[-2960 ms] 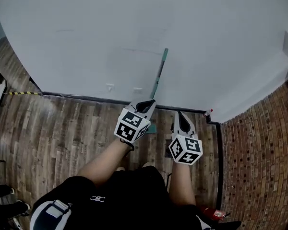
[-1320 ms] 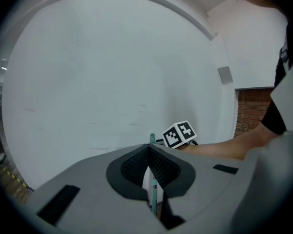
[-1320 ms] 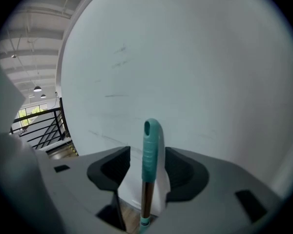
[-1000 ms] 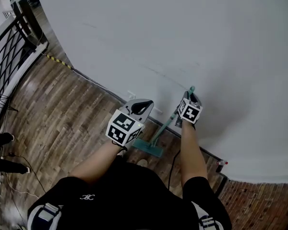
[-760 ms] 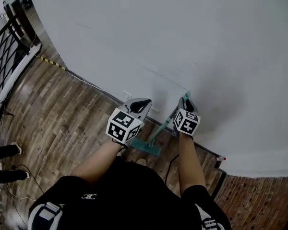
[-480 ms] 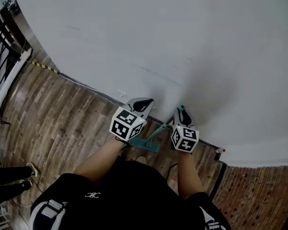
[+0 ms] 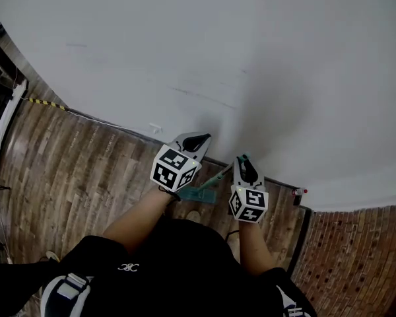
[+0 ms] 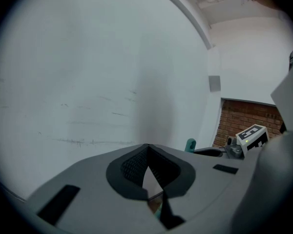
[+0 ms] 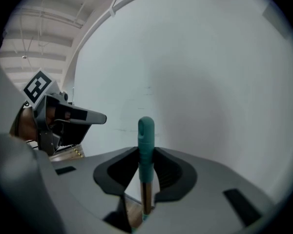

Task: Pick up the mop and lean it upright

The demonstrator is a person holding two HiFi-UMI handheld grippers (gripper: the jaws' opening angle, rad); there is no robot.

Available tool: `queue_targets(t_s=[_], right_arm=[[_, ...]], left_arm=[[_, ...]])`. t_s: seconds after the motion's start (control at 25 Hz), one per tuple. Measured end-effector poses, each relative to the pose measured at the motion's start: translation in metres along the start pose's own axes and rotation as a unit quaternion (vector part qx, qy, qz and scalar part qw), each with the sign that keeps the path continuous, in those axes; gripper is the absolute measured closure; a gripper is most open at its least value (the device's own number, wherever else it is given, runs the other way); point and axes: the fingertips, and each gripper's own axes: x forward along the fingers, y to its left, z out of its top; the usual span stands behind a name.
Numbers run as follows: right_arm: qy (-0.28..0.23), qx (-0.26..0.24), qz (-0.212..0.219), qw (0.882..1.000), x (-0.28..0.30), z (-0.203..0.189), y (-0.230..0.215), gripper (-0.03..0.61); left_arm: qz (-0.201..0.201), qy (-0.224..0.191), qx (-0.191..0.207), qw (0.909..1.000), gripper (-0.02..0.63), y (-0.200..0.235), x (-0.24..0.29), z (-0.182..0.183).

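The right tool [image 7: 243, 159] was clamped on the mop [image 7: 213, 177] near the top of its handle. In the right gripper view the jaws of the right tool [image 9: 145, 155] pressed on the teal grip from both sides. The rounded teal end stood up past them in front of the white wall [image 9: 200, 72]. Below the jaws the shaft ran on down as a brownish pole.

From the head view, the mop head [image 7: 198, 195] sat on the wooden floor [image 7: 72, 164] close to the foot of the wall [image 7: 185, 45]. The handle slanted up from it to the right tool. Whether the handle's tip touched the wall could not be told.

The left tool [image 7: 196, 139] hovered just left of the handle, apart from it. Its jaws were together at the tips with nothing between them, as the left gripper view showed [image 8: 146, 147]. That view also caught the teal tip [image 8: 190, 144] and the right tool beside it, with brickwork [image 8: 241, 121] beyond.
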Motion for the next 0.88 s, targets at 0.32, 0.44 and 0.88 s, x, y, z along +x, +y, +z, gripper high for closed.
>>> queue_targets(t_s=[0.32, 0.44, 0.88], right_arm=[[-0.001, 0.001, 0.001, 1.0, 0.0, 0.0, 0.006, 0.471], [0.0, -0.001, 0.004, 1.0, 0.002, 0.0, 0.008, 0.471], [-0.001, -0.008, 0.007, 1.0, 0.026, 0.004, 0.01, 0.47]], left_arm=[[0.01, 0.003, 0.034, 0.9994, 0.622, -0.002, -0.006, 0.001], [0.019, 0.004, 0.024, 0.9995, 0.622, 0.004, -0.009, 0.002], [0.027, -0.008, 0.011, 0.9995, 0.622, 0.013, -0.024, 0.004]])
